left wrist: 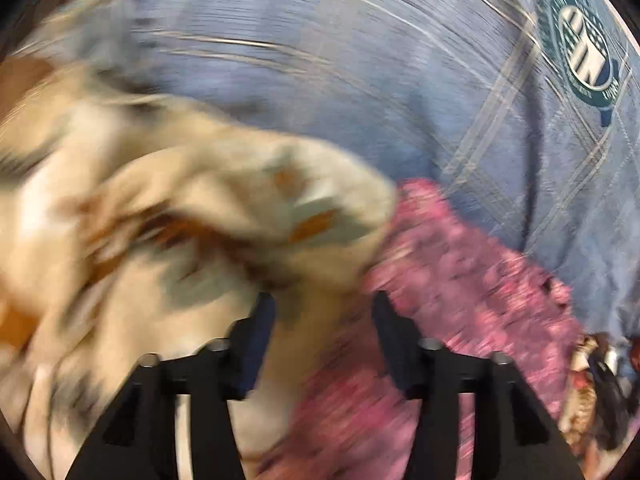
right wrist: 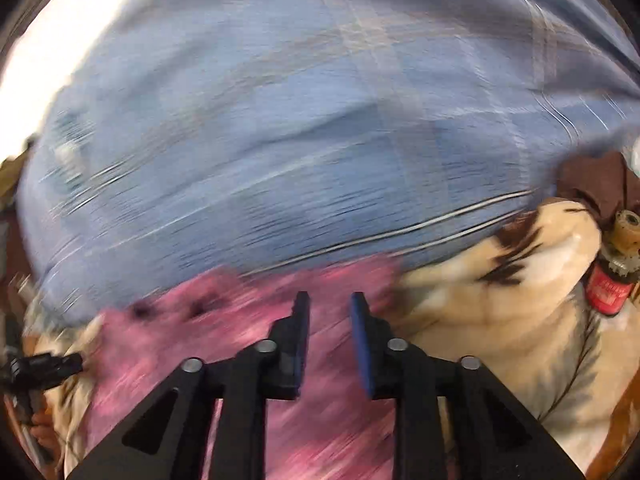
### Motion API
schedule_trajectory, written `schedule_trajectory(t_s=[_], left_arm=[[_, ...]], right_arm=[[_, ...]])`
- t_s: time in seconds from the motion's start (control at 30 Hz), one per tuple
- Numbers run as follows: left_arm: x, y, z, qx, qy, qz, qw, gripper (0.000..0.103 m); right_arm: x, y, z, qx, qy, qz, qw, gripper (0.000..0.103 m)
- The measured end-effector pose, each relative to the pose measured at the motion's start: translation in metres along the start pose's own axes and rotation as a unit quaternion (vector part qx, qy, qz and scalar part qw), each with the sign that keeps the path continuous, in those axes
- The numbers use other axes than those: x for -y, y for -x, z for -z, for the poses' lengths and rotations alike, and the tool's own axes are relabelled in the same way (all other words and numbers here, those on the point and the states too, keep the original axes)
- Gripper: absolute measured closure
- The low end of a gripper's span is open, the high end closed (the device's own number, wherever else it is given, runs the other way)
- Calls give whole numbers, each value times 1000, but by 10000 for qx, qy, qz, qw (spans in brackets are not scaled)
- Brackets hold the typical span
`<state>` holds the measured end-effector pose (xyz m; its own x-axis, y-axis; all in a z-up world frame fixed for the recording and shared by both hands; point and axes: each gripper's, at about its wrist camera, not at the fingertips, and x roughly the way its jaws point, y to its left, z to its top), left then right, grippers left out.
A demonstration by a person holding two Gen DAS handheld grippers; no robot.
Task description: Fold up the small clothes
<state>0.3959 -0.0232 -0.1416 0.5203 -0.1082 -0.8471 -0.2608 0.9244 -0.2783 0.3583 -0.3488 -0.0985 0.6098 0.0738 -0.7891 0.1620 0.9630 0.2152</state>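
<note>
Blue plaid bedding (right wrist: 280, 140) under pink garment (right wrist: 248, 344); both tools (left wrist: 323, 312) (right wrist: 330, 312) gape, empty.

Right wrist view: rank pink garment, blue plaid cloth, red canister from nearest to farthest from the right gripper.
From the right gripper, jaws apart and holding nothing:
1. Pink garment, directly under and between the fingers.
2. Blue plaid cloth, just ahead, beyond the pink edge.
3. Red canister, far right edge, past the cream blanket.
Blur is heavy, but the order reads plainly.
</note>
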Motion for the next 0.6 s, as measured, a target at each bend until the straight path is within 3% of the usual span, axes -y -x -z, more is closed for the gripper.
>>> schedule_trajectory(t_s=[0.07,0.13,0.3,0.47,0.6], left_arm=[[-8,8,19,-101,153,-161,9997,50],[-12,4,21,-456,141,-202,9987,51],[-41,-2,2,-700,134,-119,9974,51],[-69,-18,-6,-1050,98,214,9942,51],[-95,-9,-14,-987,277,359,9941,51]], right_arm=[[-35,6,23,-207,334,-312,9987,61],[-89,7,56,-543,867,-671,9925,61],[-187,-6,108,-997,1930,-1165,9691,53],[-271,-20,154,-1097,3094,-1137,9377,51],[-310,-33,180,-839,4173,-730,9019,41]])
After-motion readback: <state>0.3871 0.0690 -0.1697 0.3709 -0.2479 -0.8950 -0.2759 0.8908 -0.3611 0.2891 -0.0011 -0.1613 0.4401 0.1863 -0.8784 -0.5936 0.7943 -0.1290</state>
